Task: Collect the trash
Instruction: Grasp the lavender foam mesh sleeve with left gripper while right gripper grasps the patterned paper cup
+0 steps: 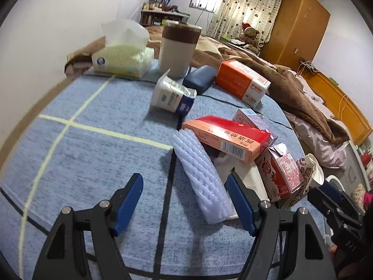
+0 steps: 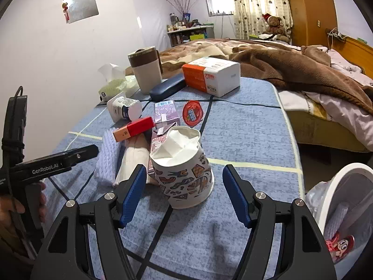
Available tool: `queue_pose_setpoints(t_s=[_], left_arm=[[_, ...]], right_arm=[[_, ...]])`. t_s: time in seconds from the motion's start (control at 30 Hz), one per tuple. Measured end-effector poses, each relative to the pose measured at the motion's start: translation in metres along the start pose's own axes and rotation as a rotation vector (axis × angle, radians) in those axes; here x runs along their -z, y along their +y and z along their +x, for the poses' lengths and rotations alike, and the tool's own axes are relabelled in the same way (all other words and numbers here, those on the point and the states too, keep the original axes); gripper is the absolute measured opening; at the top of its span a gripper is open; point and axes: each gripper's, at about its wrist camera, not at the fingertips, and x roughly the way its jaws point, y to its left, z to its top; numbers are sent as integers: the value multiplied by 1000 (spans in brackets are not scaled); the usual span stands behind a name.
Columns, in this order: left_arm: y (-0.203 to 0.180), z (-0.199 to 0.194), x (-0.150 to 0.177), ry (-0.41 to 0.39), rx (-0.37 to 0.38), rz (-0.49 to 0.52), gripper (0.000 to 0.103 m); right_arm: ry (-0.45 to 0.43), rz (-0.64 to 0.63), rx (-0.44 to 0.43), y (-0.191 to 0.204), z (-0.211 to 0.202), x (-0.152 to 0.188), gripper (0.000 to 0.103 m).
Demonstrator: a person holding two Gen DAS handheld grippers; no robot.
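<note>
On the blue tablecloth [image 1: 81,154] lies a pile of trash. A white foam net sleeve [image 1: 200,175] rests between the fingers of my left gripper [image 1: 185,179], which is open and does not press on it. Behind the sleeve are a red-orange box [image 1: 228,137] and a strawberry drink carton [image 1: 282,172]. A patterned paper cup [image 2: 184,175], tilted and stuffed with white paper, sits between the spread pads of my open right gripper [image 2: 184,170] without touching them. A white bin [image 2: 338,186] with a plastic liner stands off the table's right edge and holds some wrappers.
Farther back on the table are a yogurt cup [image 1: 172,95], a dark glasses case [image 1: 200,79], an orange-white box [image 1: 242,81], a tumbler [image 1: 177,49] and a tissue pack [image 1: 121,60]. A red lid [image 2: 192,113] lies mid-table. A bed with a brown blanket [image 2: 279,65] borders the far side.
</note>
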Motion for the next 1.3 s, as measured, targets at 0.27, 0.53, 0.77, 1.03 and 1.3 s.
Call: queue_pose_setpoints(t_s=[0.27,0.53,0.77,1.03,1.3], left_arm=[[-1,19,-5,24,-17,0,76],[-1,33,-6,60,-9,-7,69],[-6,40,-6,78,-9,16,49],[-13,40,-7,59,-24,45,31],[-15,34,-7,38,-25,66,30]], right_arm=[[14,26,-8,-6,9,-3,69],[8,15,-36,-3,13,-5,63],[1,27,-56,-6,12,-5,58],[-16,32,-43,-9,11,-5,56],[-46,29,-15,-12,9,-8,56]])
